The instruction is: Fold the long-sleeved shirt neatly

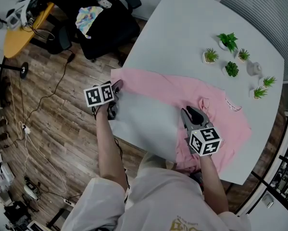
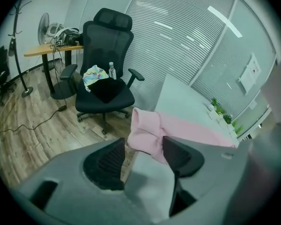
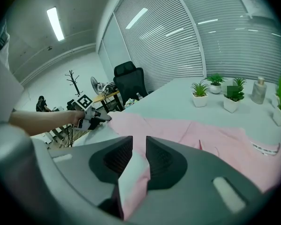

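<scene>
A pink long-sleeved shirt (image 1: 158,88) lies spread on the pale grey table (image 1: 182,28), its collar (image 1: 204,102) toward the right. One sleeve reaches the table's left edge. My left gripper (image 1: 116,88) is there, open, its jaws wide around the sleeve cuff (image 2: 145,130), which bunches up between them. My right gripper (image 1: 191,112) rests on the shirt's near side edge. Its jaws stand only a narrow gap apart, astride the line where pink cloth meets bare table (image 3: 126,182). The right gripper view also shows the shirt (image 3: 215,135) and the left gripper (image 3: 95,117) beyond it.
Several small potted plants (image 1: 230,42) and a small bottle (image 1: 253,69) stand at the table's far right. A black office chair (image 1: 105,23) with a water bottle and coloured cloth is beyond the left edge. Cables lie on the wooden floor (image 1: 47,105).
</scene>
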Tool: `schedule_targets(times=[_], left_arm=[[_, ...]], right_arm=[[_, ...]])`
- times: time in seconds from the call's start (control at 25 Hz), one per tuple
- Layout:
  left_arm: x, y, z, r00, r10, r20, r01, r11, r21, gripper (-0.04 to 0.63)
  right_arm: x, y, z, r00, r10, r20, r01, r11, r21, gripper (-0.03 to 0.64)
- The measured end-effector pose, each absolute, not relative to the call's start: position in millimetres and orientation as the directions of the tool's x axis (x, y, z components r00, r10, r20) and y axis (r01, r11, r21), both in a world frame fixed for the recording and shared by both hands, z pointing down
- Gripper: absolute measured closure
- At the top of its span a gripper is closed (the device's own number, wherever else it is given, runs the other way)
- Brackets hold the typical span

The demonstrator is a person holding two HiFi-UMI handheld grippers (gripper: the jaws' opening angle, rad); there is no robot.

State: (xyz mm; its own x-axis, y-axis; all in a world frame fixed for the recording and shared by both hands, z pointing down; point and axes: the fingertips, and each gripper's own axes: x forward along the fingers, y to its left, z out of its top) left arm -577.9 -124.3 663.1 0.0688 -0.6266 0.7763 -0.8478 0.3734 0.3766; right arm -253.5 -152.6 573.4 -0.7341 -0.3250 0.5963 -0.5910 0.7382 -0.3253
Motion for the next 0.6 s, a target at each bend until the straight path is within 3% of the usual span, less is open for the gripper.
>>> schedule_targets(times=[0.36, 0.48, 0.6], left_arm=[[-576.0, -124.2, 665.7, 0.066, -0.603, 0.795, -0.859, 0.371, 0.353, 0.349], [-569.9, -128.3, 661.8, 0.054, -0.619, 0.784, -0.885, 0.333, 0.325, 0.434], [-571.1, -128.7, 658.0, 0.017, -0.629, 0.777, -0.895, 0.338, 0.292, 0.459]], right_arm=[[-254.1, -150.3, 575.4, -0.737, -0.318, 0.596, -0.588, 0.736, -0.335, 0.528], [-253.6, -150.6, 575.4, -0.744, -0.316, 0.588, -0.583, 0.737, -0.342, 0.528], [-254.2, -149.2, 573.7, -0.746, -0.315, 0.587, -0.581, 0.739, -0.342, 0.531]])
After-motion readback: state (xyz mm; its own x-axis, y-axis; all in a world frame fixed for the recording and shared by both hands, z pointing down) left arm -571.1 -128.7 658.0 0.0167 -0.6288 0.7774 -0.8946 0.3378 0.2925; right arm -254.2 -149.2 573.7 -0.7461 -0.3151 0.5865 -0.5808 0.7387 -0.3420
